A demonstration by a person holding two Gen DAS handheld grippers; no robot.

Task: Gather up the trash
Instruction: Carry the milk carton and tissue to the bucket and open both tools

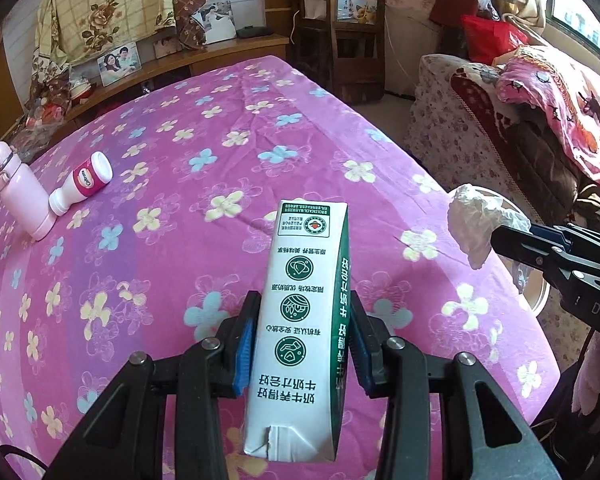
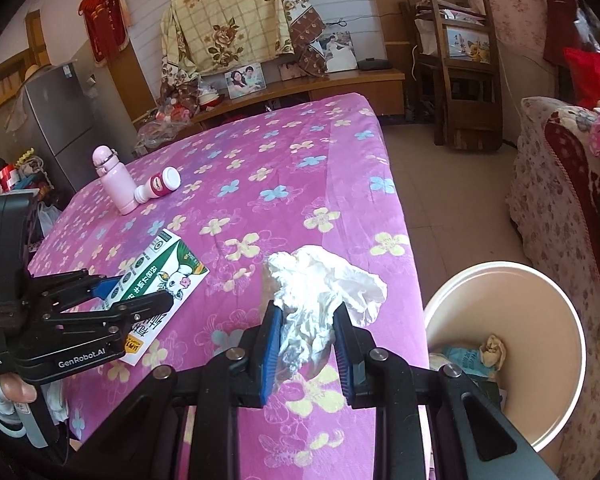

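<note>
Left gripper (image 1: pixel 304 344) clamped on milk carton (image 1: pixel 300 320), held above the pink floral bed (image 1: pixel 180 248). Right gripper (image 2: pixel 306 344) pinching crumpled tissue (image 2: pixel 320 292) over the bed edge, just beside bin (image 2: pixel 560 320) on the floor. Flask (image 1: pixel 16 192) upright far back, small bottle (image 1: pixel 82 186) leaning against it.

Glossy printed paperboard milk carton (image 1: pixel 296 332); crumpled white tissue (image 2: pixel 324 292); matt floral cloth bedspread (image 1: pixel 220 168); smooth plastic bin (image 2: pixel 540 300).
</note>
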